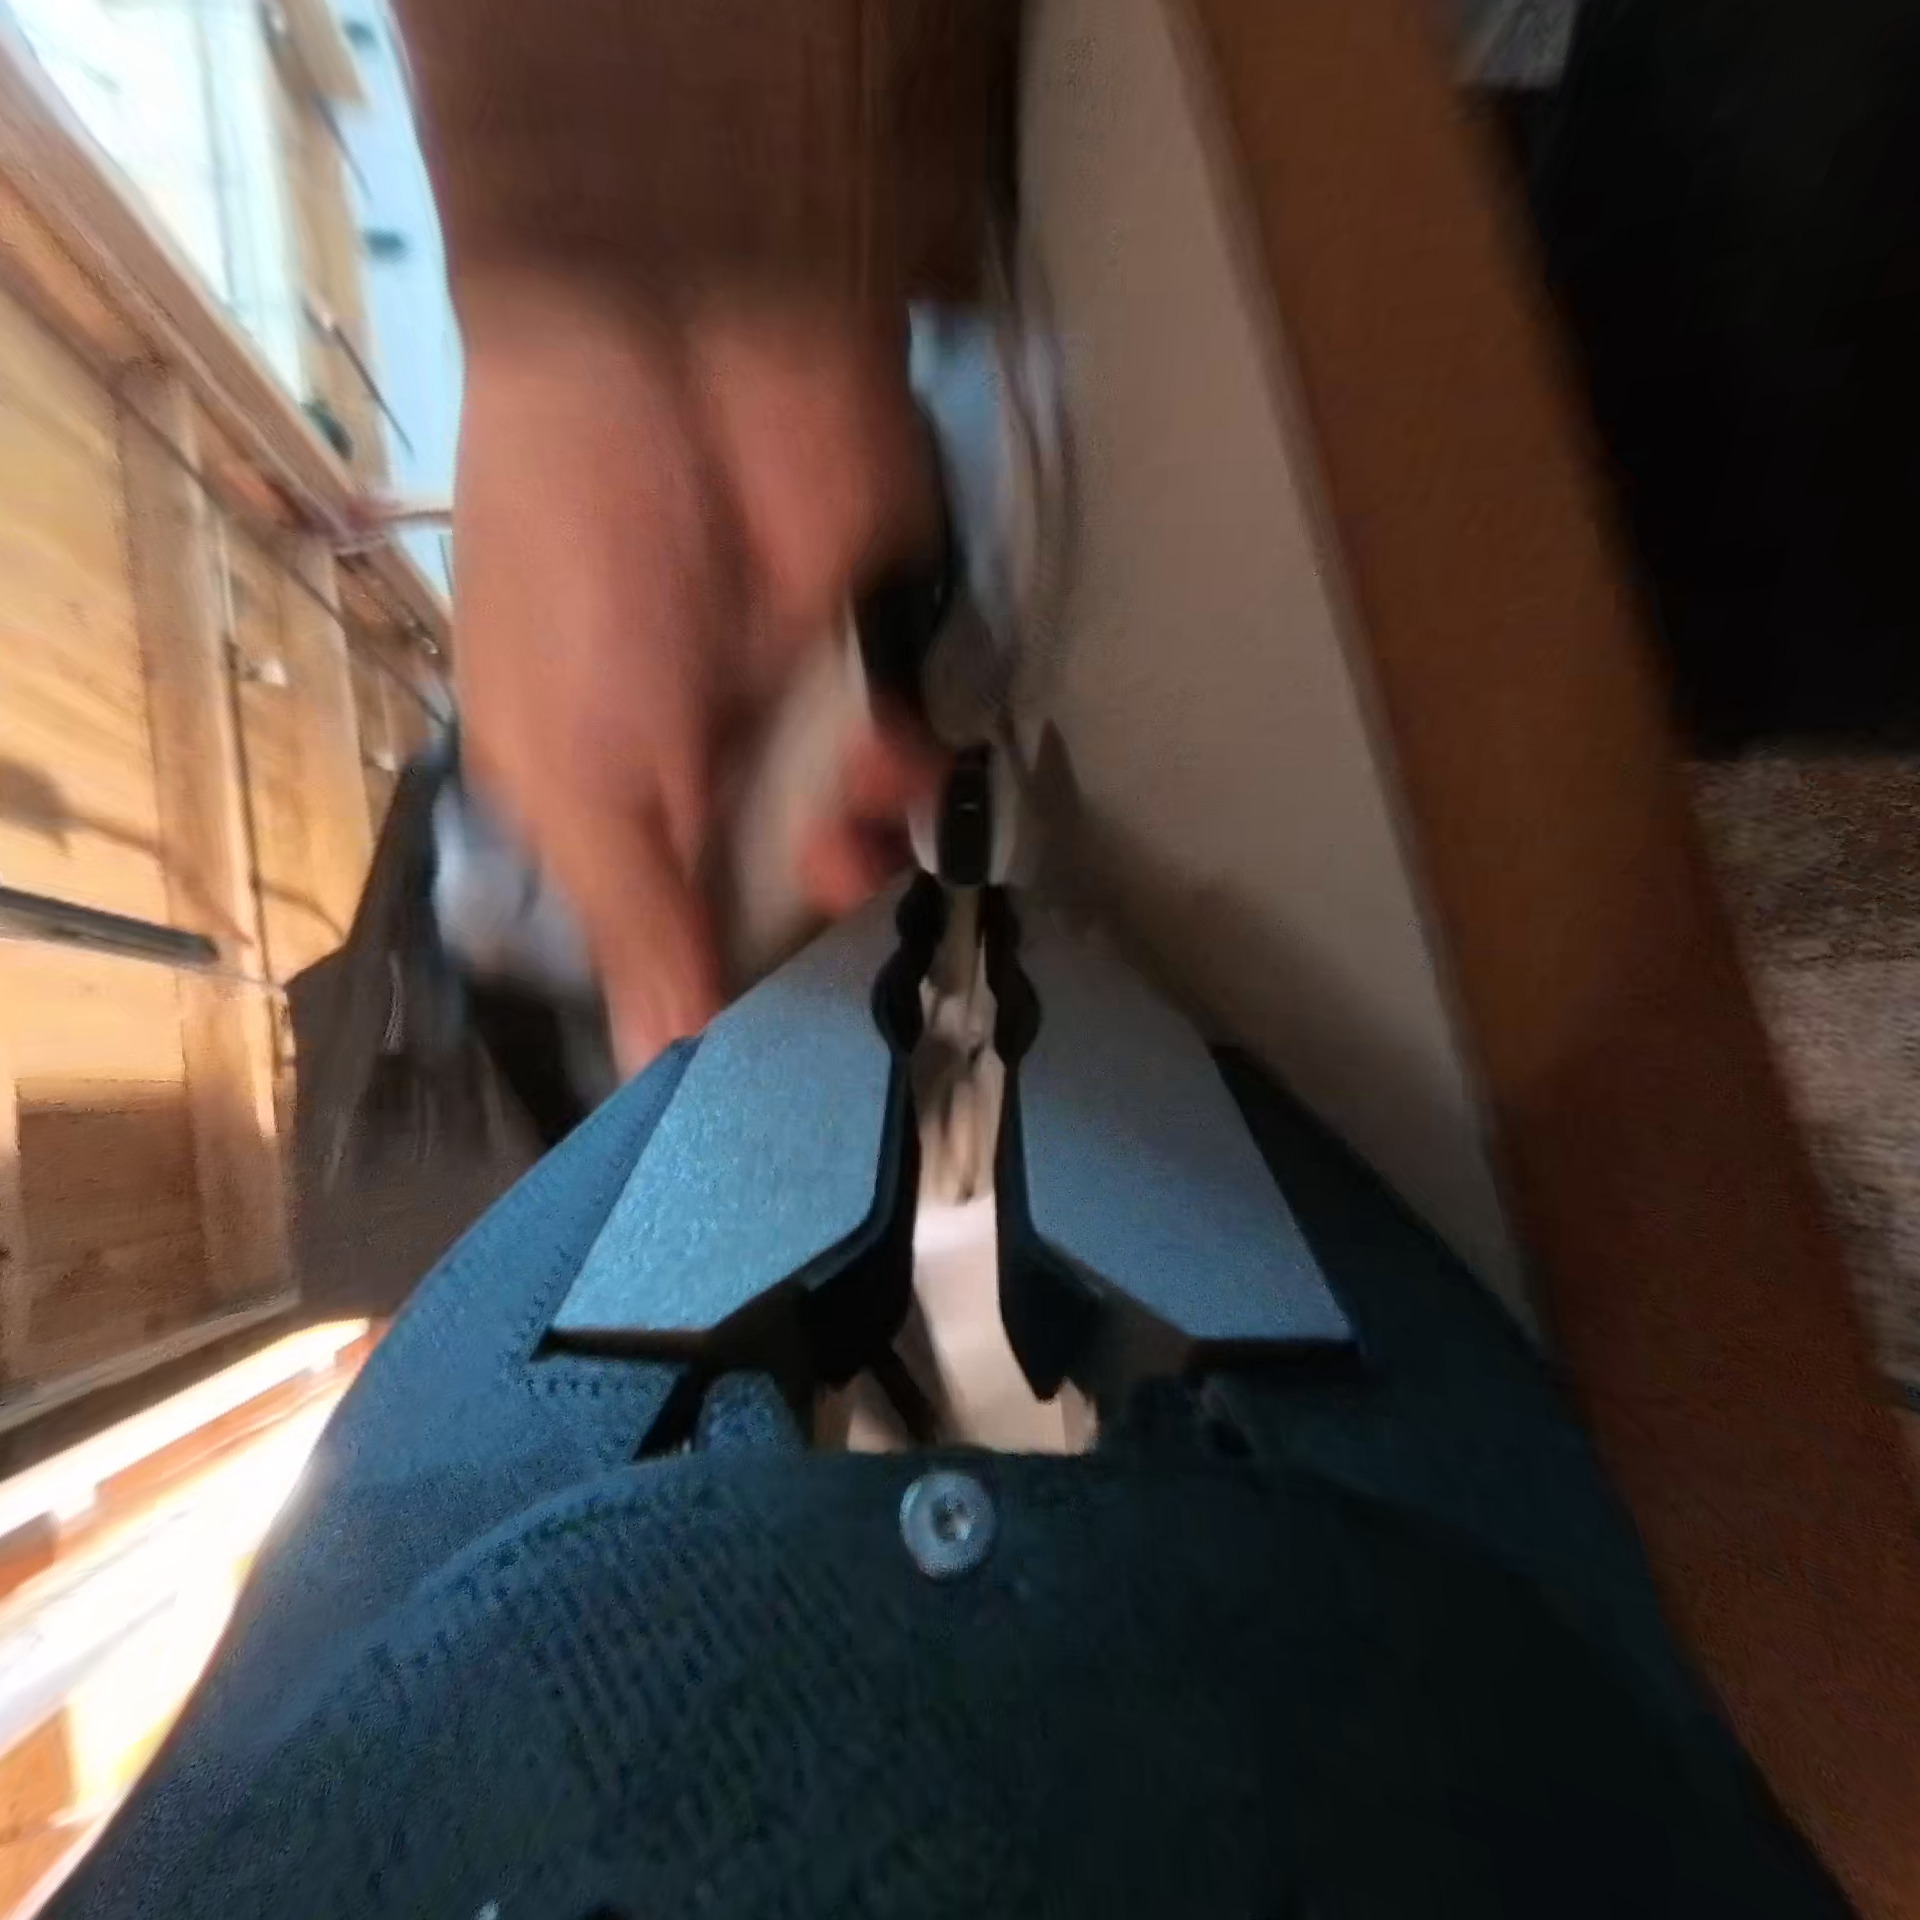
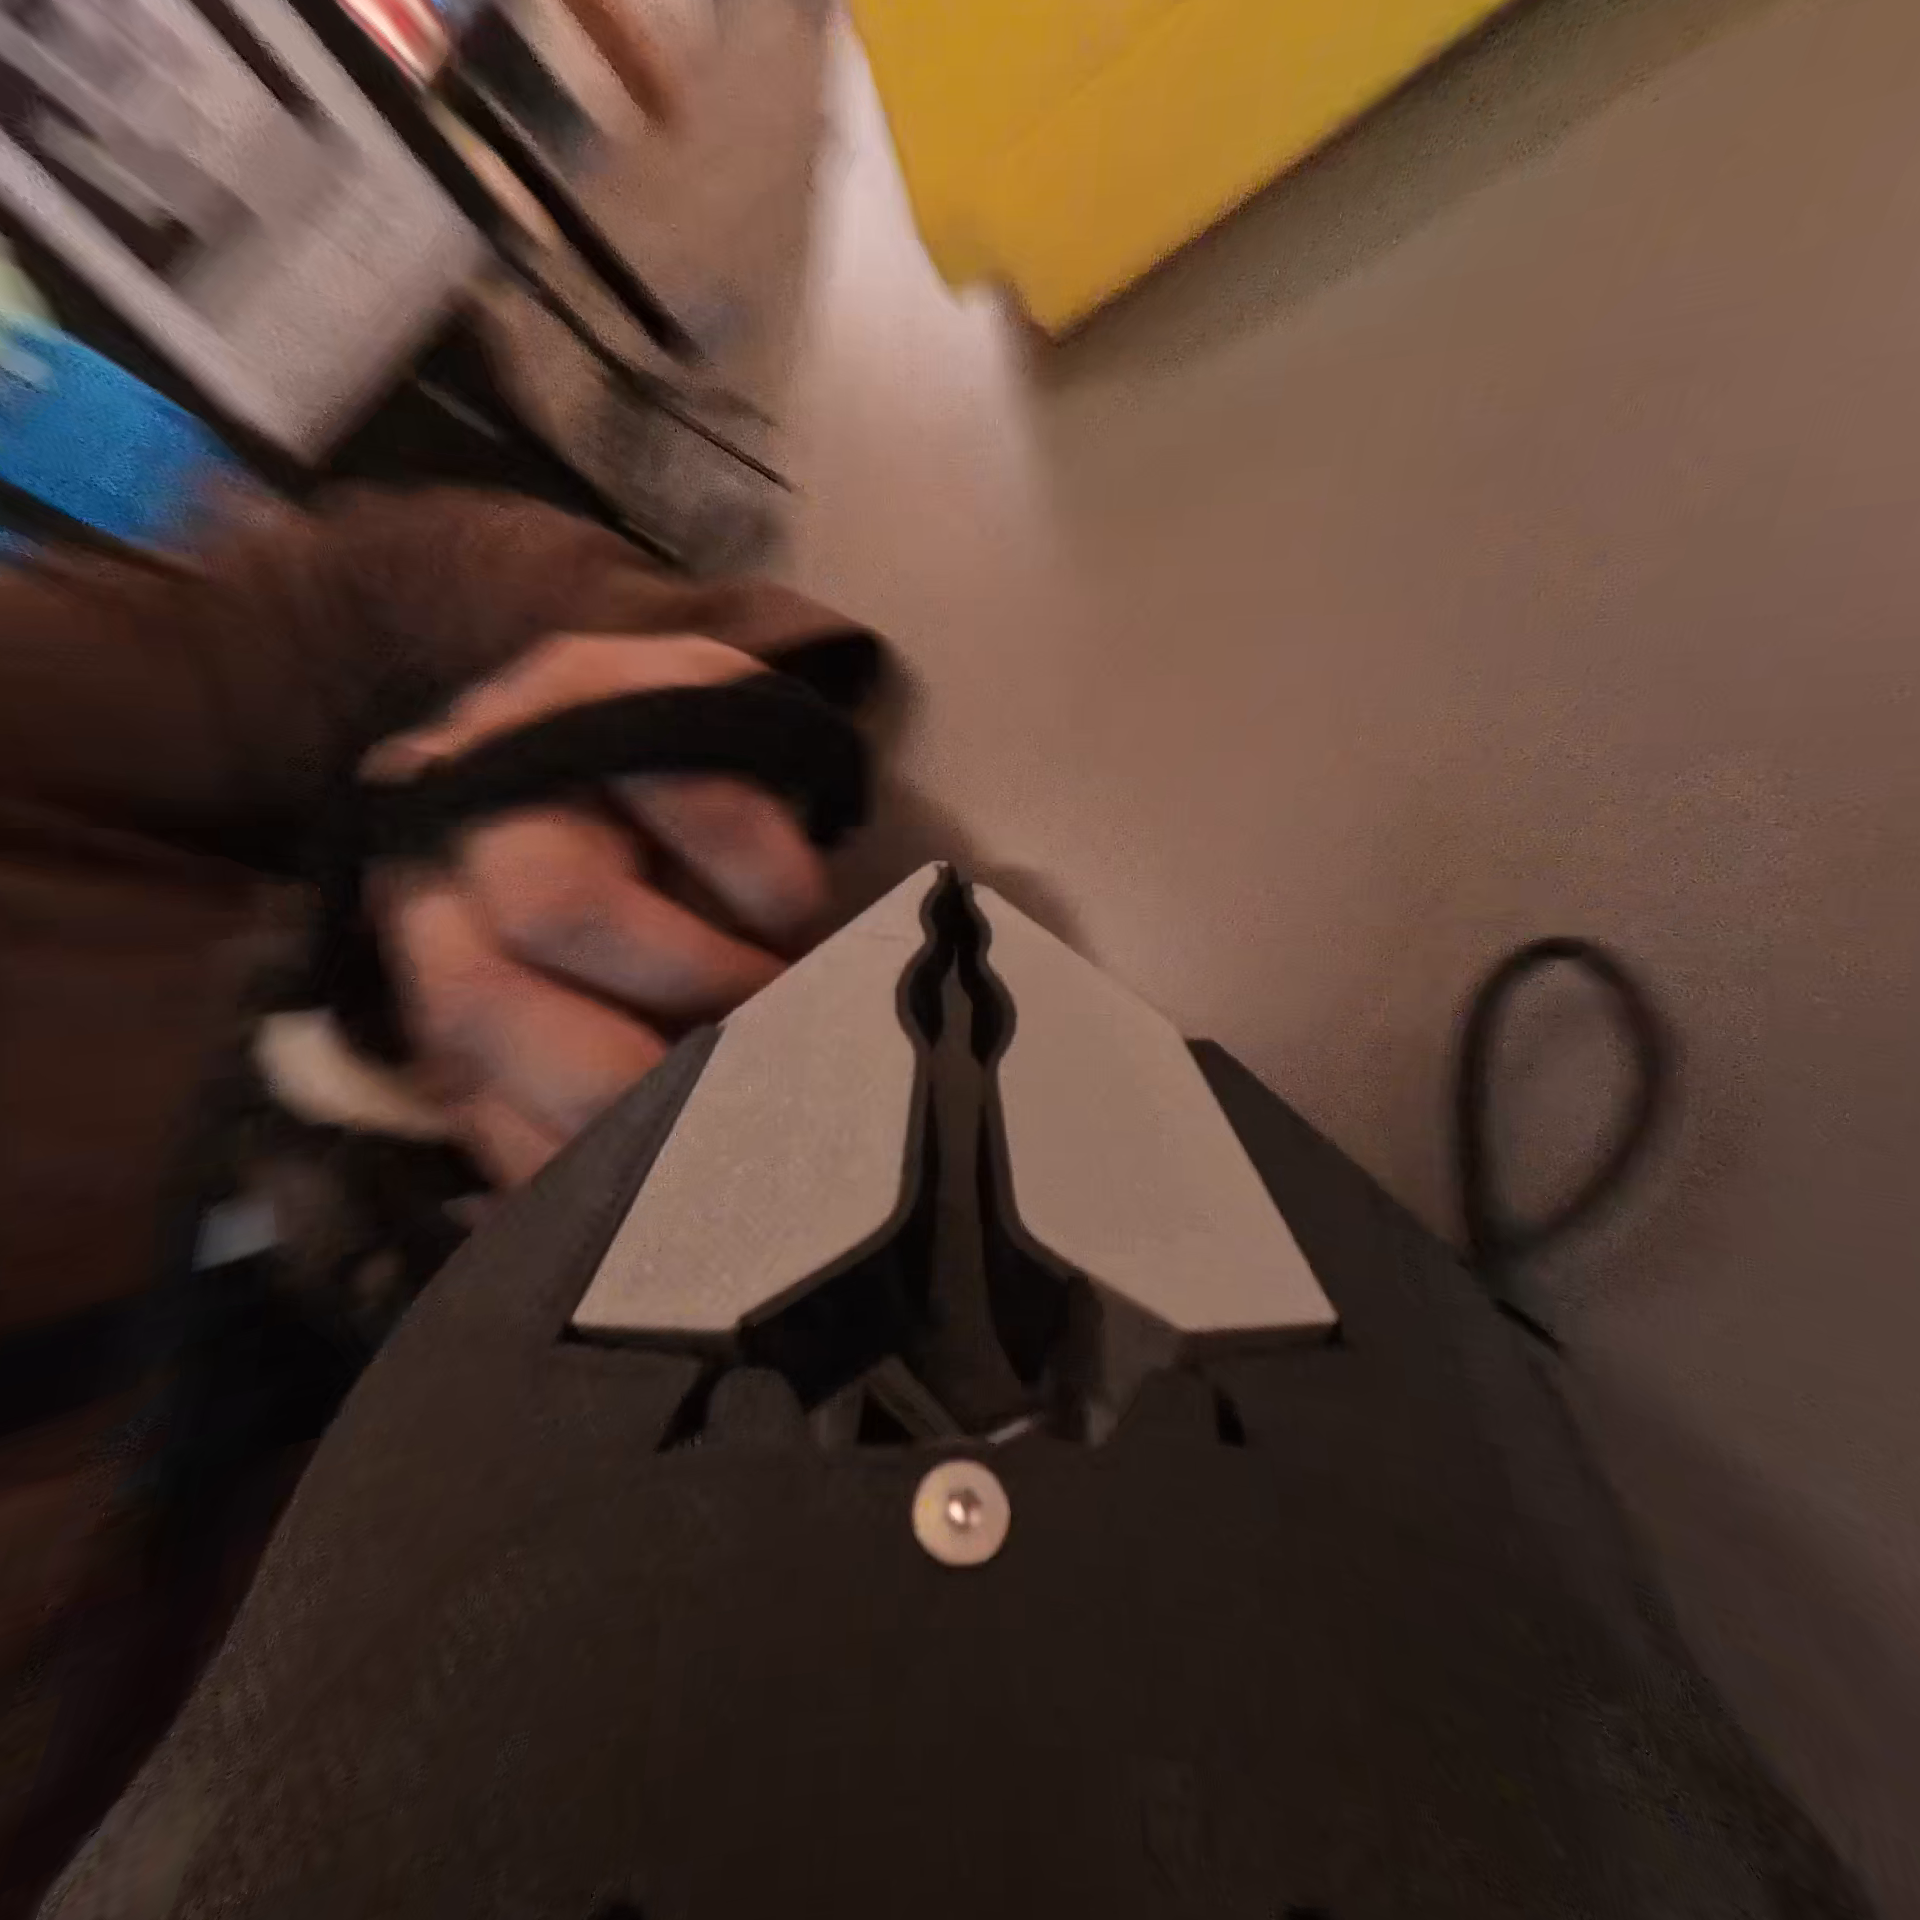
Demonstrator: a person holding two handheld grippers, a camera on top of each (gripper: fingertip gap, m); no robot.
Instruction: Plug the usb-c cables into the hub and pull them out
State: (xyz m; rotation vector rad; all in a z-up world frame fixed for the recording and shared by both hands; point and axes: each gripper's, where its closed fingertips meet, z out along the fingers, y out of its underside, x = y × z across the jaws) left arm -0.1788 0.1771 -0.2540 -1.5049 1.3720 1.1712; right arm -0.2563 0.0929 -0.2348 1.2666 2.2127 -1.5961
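Left gripper [image 1: 957, 914]: we see it nearly closed, perhaps pinching a blurred black plug [image 1: 966, 821].
Right gripper [image 2: 954, 894]: closed, empty.
Desk [image 2: 1403, 675]: black cable loop [image 2: 1548, 1081] right; hand [image 2: 582, 935] crowds left.

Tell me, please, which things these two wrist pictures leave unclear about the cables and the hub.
- Left wrist view: the left gripper is nearly shut; whether it pinches the small dark plug is lost to motion blur.
- Left wrist view: the hub cannot be picked out; a blurred hand covers that area.
- Right wrist view: the right gripper is shut, seemingly on nothing.
- Right wrist view: the black cable loop runs behind the gripper body, hiding its ends.
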